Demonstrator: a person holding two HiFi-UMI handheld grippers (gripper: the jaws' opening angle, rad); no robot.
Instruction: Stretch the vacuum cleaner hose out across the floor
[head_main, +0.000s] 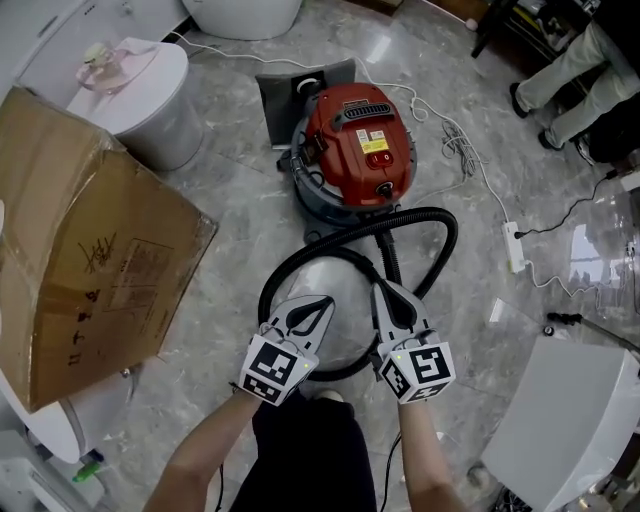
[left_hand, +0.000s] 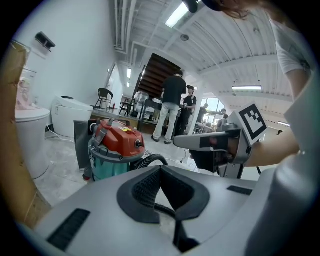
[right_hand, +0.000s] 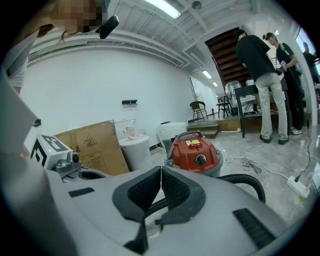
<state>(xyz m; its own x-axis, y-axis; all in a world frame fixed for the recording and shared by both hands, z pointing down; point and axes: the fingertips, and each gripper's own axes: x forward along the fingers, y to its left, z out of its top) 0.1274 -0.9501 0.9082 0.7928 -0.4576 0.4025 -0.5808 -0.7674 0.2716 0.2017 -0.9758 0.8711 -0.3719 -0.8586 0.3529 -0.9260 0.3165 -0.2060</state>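
Note:
A red vacuum cleaner (head_main: 356, 142) on a teal-grey drum stands on the grey marble floor ahead of me. Its black ribbed hose (head_main: 445, 228) lies coiled in loops between the cleaner and my feet. My left gripper (head_main: 322, 302) hovers over the inner part of the loop, shut and holding nothing. My right gripper (head_main: 384, 293) hangs beside it, just above a hose strand, also shut and holding nothing. The left gripper view shows the closed left gripper (left_hand: 160, 170), the vacuum cleaner (left_hand: 117, 146) and the hose (left_hand: 151, 160). The right gripper view shows the closed right gripper (right_hand: 161, 172), the vacuum cleaner (right_hand: 196, 150) and the hose (right_hand: 247, 181).
A big cardboard box (head_main: 85, 240) leans at the left, with a white lidded bin (head_main: 150, 100) behind it. A white cable runs to a power strip (head_main: 514, 247) at the right. A white cabinet (head_main: 570, 420) stands at lower right. People's legs (head_main: 570, 70) show at the top right.

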